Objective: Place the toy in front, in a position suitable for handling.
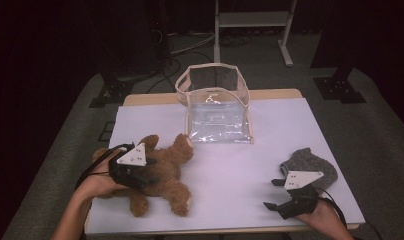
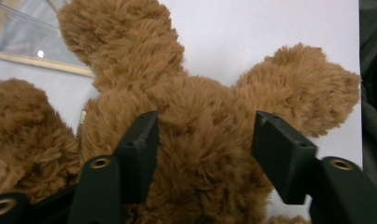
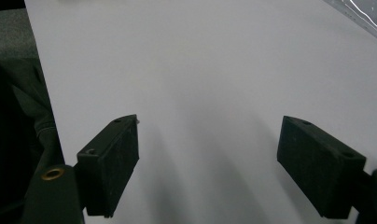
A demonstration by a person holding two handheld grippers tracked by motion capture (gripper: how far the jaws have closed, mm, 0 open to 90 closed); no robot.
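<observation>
A brown plush teddy bear [image 1: 172, 167] lies on the white table top [image 1: 240, 165] at the front left. My left gripper [image 1: 151, 172] comes at it from the left, and its jaws clasp the bear's body. In the left gripper view the fur [image 2: 200, 154] fills the gap of the left gripper [image 2: 205, 121] and presses against both pads. At the front right my right gripper [image 1: 271, 194] stands open just over the bare table. Nothing lies between the jaws of the right gripper [image 3: 207, 121].
A clear plastic bag with beige trim [image 1: 217, 107] stands open at the back centre of the table. A grey knitted piece [image 1: 312, 162] lies just behind the right gripper. Carpet and the legs of a stand [image 1: 287, 47] lie beyond the table.
</observation>
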